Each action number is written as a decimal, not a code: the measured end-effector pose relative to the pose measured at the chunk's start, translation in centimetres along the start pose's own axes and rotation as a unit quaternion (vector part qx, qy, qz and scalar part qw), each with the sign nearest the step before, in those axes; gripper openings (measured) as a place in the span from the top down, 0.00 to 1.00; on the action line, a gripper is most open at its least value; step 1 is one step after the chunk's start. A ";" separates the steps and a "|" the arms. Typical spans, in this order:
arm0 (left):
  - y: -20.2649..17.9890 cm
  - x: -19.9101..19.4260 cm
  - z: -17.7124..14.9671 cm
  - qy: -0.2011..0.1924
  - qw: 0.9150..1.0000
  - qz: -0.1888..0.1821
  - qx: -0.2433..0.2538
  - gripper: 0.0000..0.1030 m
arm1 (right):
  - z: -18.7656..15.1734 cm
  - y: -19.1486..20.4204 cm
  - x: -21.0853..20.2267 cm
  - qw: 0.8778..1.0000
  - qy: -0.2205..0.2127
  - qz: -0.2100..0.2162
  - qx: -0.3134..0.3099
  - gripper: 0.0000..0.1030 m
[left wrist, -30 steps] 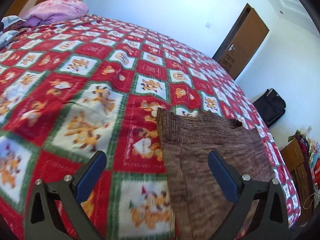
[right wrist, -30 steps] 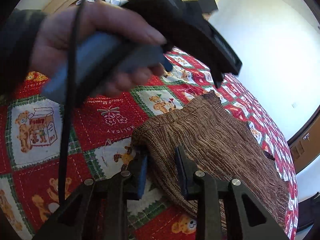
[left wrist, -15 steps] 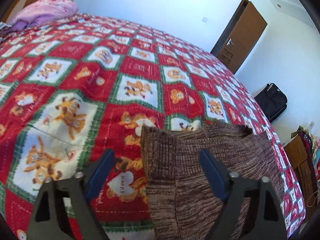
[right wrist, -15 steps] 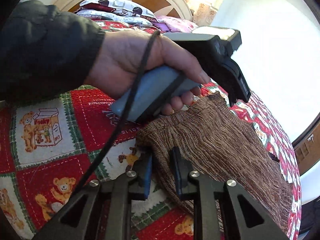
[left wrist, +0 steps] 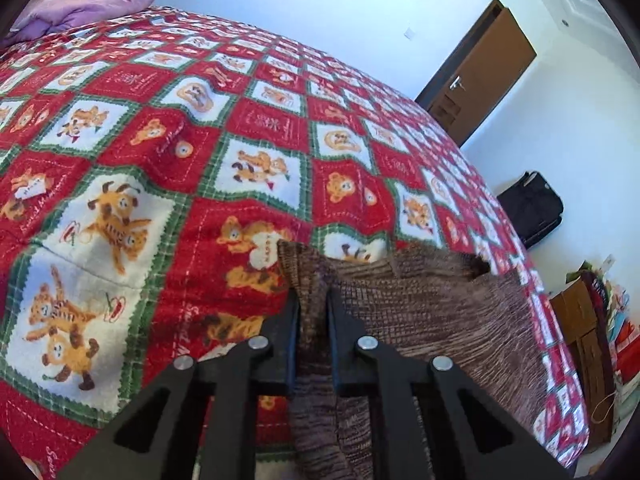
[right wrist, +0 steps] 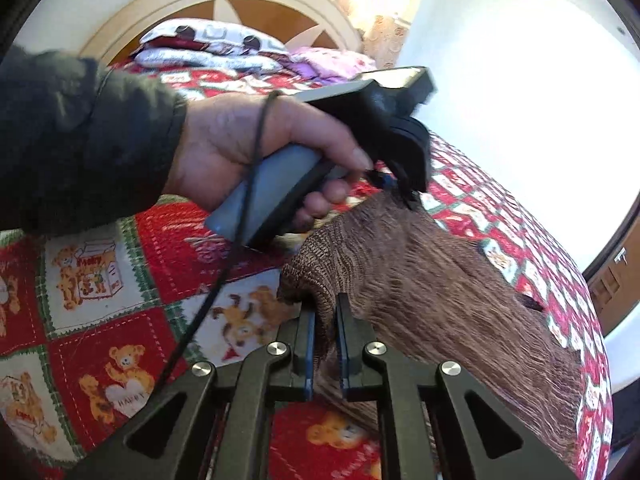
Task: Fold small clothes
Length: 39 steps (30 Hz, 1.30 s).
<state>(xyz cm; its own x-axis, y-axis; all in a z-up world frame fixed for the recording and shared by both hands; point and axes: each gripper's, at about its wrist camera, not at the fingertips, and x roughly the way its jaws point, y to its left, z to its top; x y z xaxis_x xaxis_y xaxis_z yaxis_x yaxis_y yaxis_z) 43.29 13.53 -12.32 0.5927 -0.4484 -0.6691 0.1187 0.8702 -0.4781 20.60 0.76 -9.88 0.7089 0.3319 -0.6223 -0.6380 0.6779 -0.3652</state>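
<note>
A brown knit garment [left wrist: 432,312] lies on the red Christmas-print bedspread [left wrist: 180,160]. My left gripper [left wrist: 312,304] is shut on the garment's near left corner, with the fabric pinched between its jaws. In the right wrist view the garment [right wrist: 432,280] spreads to the right, and my right gripper [right wrist: 325,312] is shut on its near edge. The person's hand with the left gripper [right wrist: 404,196] shows in that view, its tip on the garment's far corner.
A purple pillow [left wrist: 84,0] and stacked bedding [right wrist: 216,46] lie at the headboard [right wrist: 224,0]. A brown door [left wrist: 480,68], a black bag [left wrist: 532,208] and a wooden cabinet [left wrist: 580,320] stand beyond the bed's right side.
My left gripper was open above the garment's edge; it has come down and shut on the corner. My right gripper has closed more tightly on the near edge.
</note>
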 end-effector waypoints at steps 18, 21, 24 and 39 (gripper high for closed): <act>-6.6 -0.6 2.6 -0.042 0.996 -0.074 -0.027 0.88 | -2.1 -8.2 -5.4 0.990 -0.046 -0.053 0.120 0.92; -8.7 -0.1 2.9 -0.041 0.996 -0.083 -0.016 0.88 | -3.0 -9.5 -6.4 0.988 -0.048 -0.061 0.136 0.92; -10.9 0.4 3.0 -0.041 0.995 -0.090 -0.006 0.88 | -3.9 -10.9 -7.2 0.984 -0.049 -0.070 0.154 0.92; -21.1 4.3 2.7 -0.014 0.990 -0.130 0.056 0.88 | -9.5 -17.1 -10.6 0.963 -0.029 -0.105 0.246 0.92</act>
<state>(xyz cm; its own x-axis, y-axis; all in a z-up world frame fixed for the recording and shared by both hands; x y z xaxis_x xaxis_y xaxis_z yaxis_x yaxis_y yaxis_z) 45.47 -6.20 -3.60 0.5523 -0.6560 -0.5144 0.3565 0.7436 -0.5656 21.09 -20.62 -3.61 0.8311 0.1802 -0.5262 -0.2690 0.9583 -0.0968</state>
